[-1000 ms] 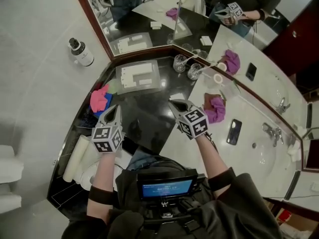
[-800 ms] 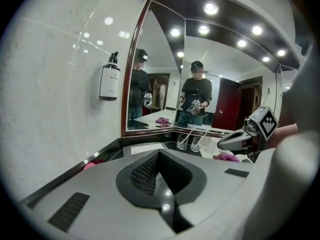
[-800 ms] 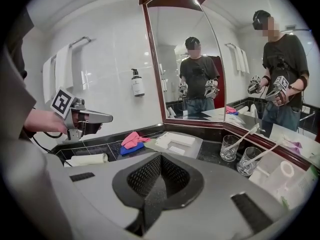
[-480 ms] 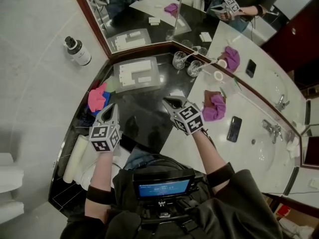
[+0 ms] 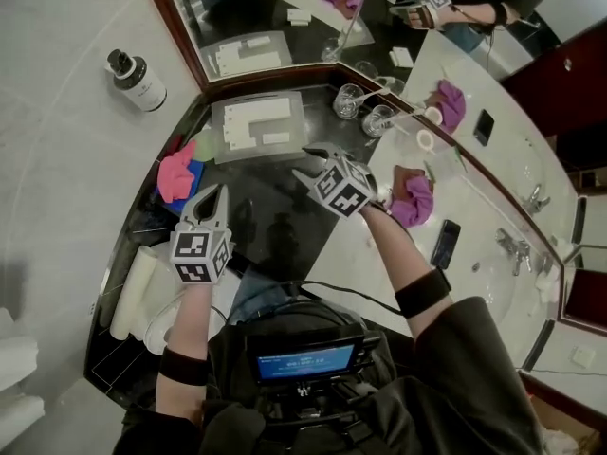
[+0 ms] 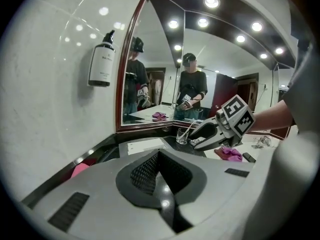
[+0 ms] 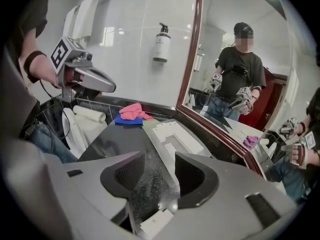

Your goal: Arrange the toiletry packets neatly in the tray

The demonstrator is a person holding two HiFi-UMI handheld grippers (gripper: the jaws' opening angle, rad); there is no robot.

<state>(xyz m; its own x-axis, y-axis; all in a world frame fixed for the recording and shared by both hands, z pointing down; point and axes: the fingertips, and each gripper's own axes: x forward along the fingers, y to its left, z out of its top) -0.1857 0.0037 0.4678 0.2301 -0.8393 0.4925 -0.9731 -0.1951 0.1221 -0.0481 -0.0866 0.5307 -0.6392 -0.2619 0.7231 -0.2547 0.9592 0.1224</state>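
Toiletry packets (image 5: 251,117) flat in tray, just ahead of right tongs

Black desk (image 5: 266,211) beneath both tongs; clear tray (image 5: 237,153) just beyond right tongs (image 5: 303,162), well ahead of left tongs (image 5: 212,197). Right tongs spread, just been opening; small white packet (image 7: 157,225) low between them, unpinched, seemingly lying on desk, probably next to go in. Left tongs pressed together, empty, likely held back for room.

The right gripper (image 5: 305,164) swung toward upper centre, nearer the tray (image 5: 297,121), its jaws opening over a white packet (image 7: 156,223).
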